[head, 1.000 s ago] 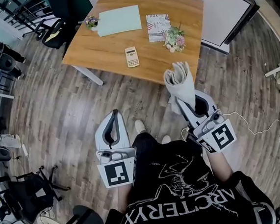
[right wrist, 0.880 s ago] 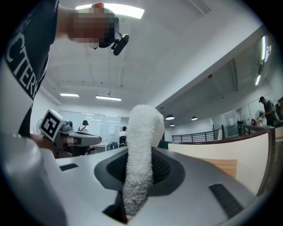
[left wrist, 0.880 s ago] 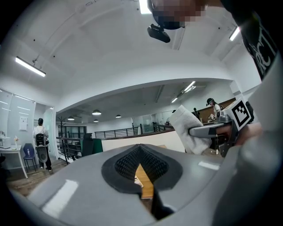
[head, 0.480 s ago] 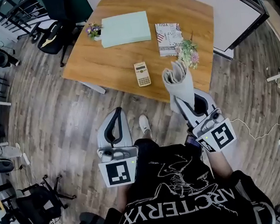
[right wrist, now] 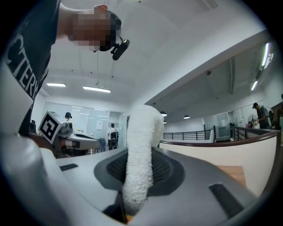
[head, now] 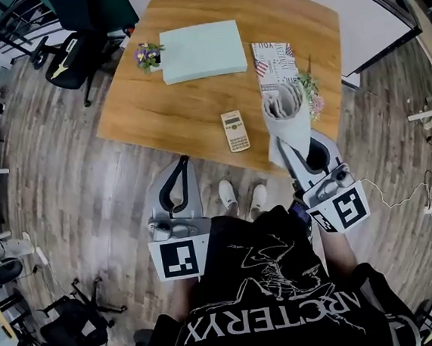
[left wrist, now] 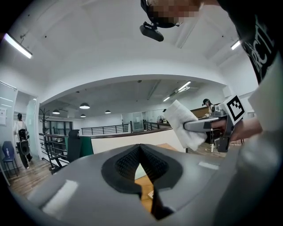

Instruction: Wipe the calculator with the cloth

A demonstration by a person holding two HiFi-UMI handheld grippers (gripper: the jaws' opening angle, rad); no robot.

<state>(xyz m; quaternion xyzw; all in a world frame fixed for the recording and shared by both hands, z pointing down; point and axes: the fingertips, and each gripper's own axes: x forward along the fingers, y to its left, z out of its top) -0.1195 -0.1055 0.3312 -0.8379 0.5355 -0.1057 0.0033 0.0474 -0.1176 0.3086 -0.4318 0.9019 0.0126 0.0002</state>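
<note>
Head view steeply down; left gripper view upward, sharing right gripper.

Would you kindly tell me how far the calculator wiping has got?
Done: the cloth is clamped in the right gripper. In hand: it is held by the table's near edge, apart from the calculator. To do: all the wiping; the left gripper is shut, empty.
</note>
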